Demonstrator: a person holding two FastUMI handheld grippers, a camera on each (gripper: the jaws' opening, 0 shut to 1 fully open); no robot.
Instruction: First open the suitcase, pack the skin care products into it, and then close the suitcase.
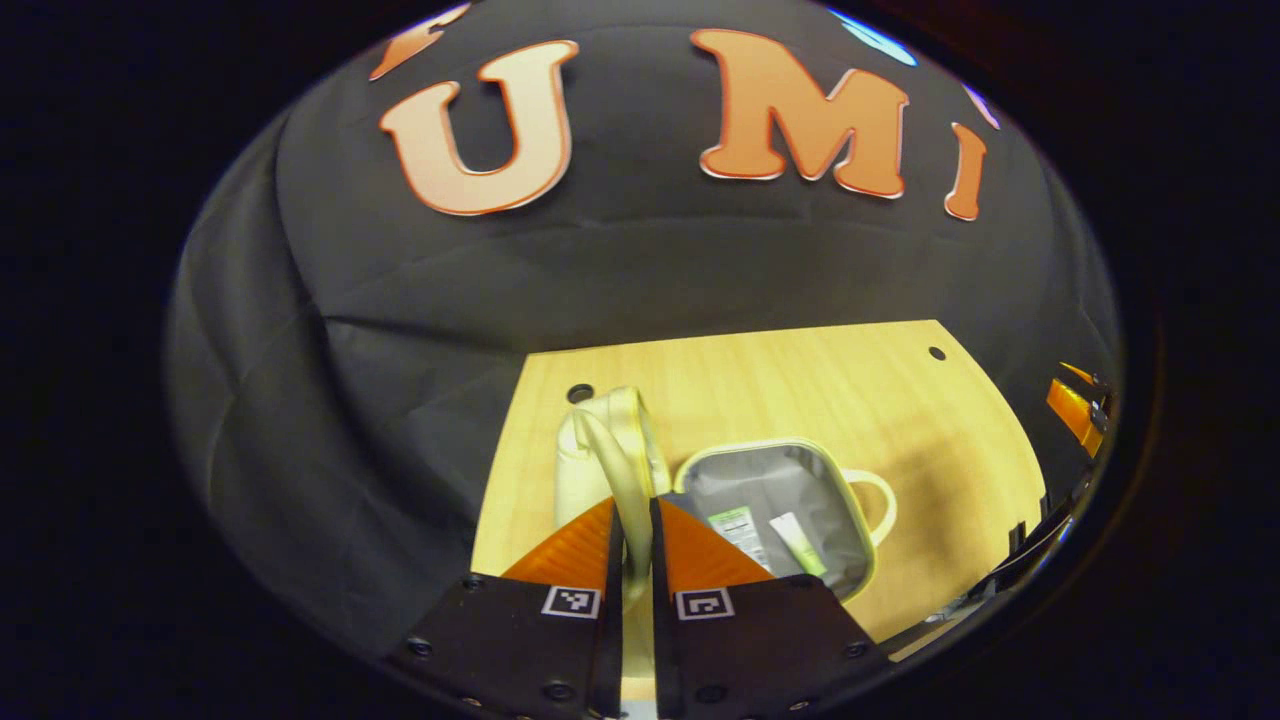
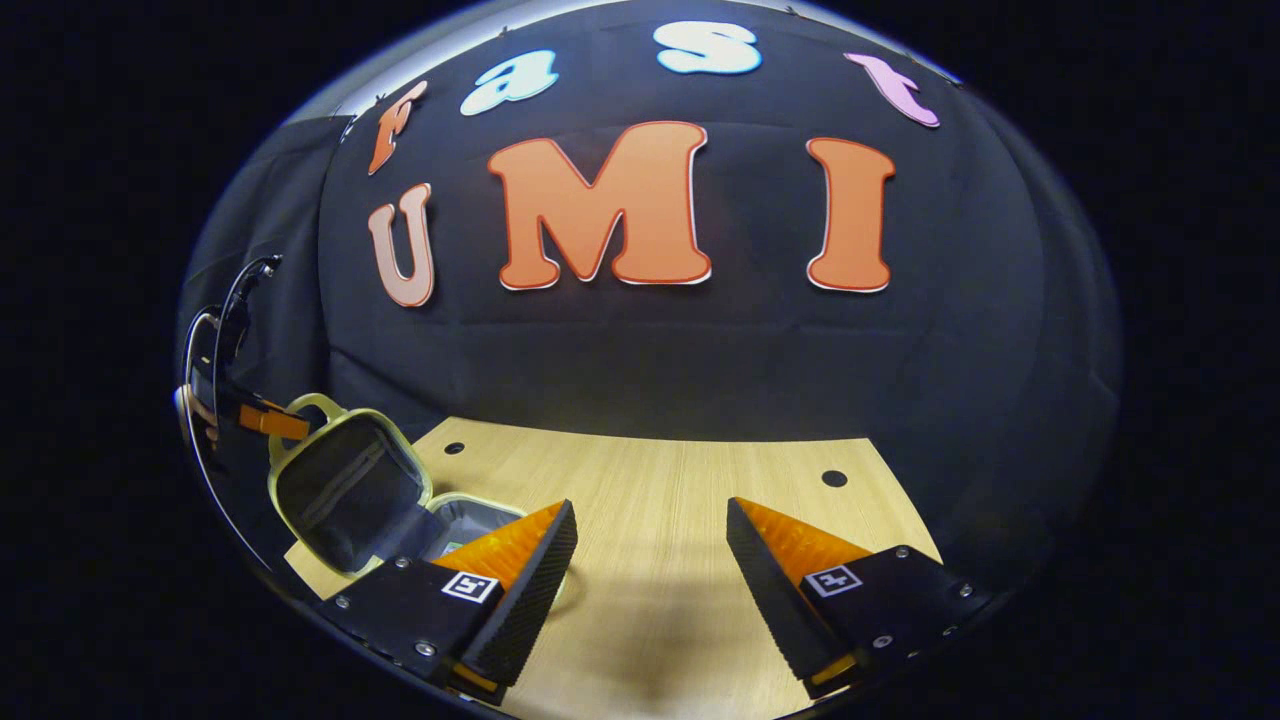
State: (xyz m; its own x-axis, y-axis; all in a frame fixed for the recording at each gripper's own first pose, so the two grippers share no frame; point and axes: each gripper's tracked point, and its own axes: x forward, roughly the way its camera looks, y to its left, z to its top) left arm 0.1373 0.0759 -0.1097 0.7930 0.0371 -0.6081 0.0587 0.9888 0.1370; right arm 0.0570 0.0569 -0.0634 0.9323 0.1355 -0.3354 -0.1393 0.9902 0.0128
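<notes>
Left gripper (image 1: 632, 520): seen at the bottom centre of the left gripper view, its two fingers pressed onto the lid's handle (image 1: 625, 470).
Suitcase (image 1: 860, 500): one, lying open on the table (image 1: 800, 380) at lower centre; lid (image 2: 345, 490) raised, seen at lower left of the right gripper view.
Skin care products: two counted inside, a packet (image 1: 738, 530) and a tube (image 1: 797, 543).
Right gripper (image 2: 650, 555): fingers spread wide apart, nothing held.

A light wooden tabletop (image 1: 780, 385) with round holes (image 1: 579, 393) — the pale open suitcase (image 1: 860, 540) rests on it.
</notes>
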